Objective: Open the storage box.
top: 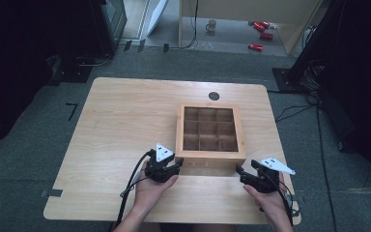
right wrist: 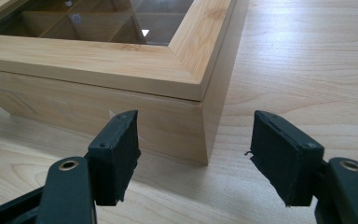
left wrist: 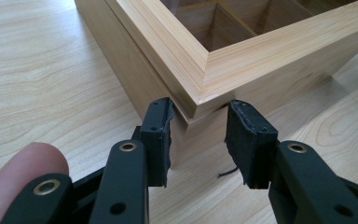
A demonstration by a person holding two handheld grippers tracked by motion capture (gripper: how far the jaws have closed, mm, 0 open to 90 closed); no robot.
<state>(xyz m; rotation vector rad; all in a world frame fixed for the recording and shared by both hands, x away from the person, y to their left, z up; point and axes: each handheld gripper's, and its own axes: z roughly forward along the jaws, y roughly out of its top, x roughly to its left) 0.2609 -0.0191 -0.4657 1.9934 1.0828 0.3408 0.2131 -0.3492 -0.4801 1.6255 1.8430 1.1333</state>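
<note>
Two gaping tools (top: 179, 165) (top: 240, 172) at box (top: 209, 155) corners; glass lid glare in right gripper view.

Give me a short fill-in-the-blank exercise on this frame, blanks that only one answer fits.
1. The wooden box on the table is divided into ____ compartments.
2. Both hand-held grippers, left and right, have their jaws ____.
3. Each hand-held gripper is at a near ____ of the box.
4. The lid has a wooden frame around a clear ____.

Missing words: nine; open; corner; pane
</note>
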